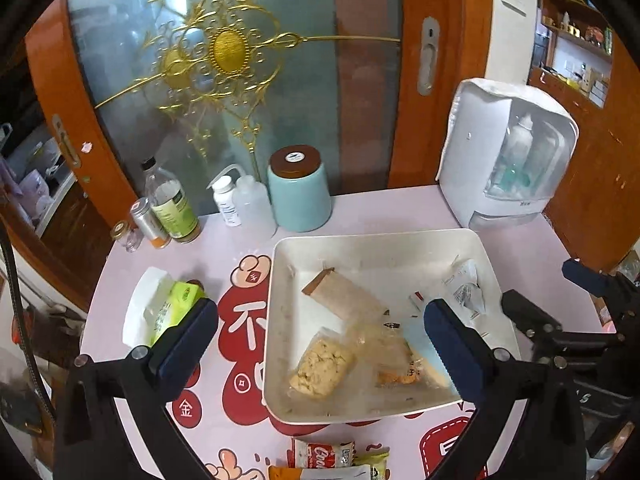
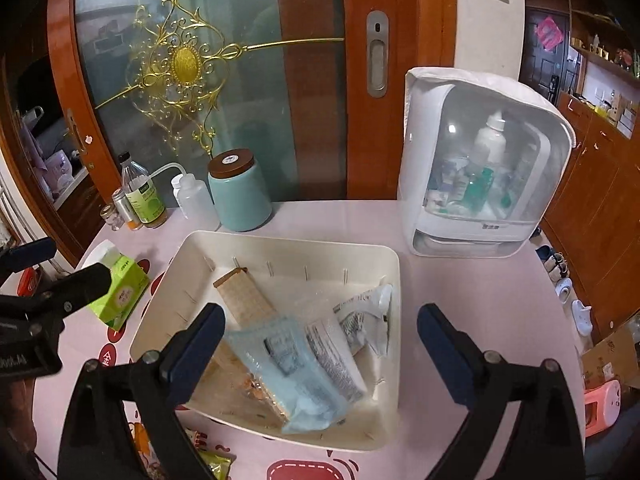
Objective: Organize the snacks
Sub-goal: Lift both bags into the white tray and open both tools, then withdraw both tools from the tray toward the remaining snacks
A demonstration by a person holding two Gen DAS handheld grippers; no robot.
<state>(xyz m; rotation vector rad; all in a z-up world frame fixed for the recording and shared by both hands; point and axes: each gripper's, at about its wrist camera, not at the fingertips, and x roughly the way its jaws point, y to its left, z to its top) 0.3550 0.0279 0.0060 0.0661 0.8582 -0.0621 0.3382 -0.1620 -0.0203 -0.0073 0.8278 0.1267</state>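
"不" and "金" on the pink tablecloth (image 1: 360, 208)

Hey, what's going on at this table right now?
A person is sorting snacks with hand-held tongs. Both the left tongs and the right tongs hang wide open over the white bin, holding nothing. Several packets already lie in it: a brown one, a clear one of pale pieces and a light blue one. More snack packets lie on the table in front of the bin. A green tissue pack lies to its left.
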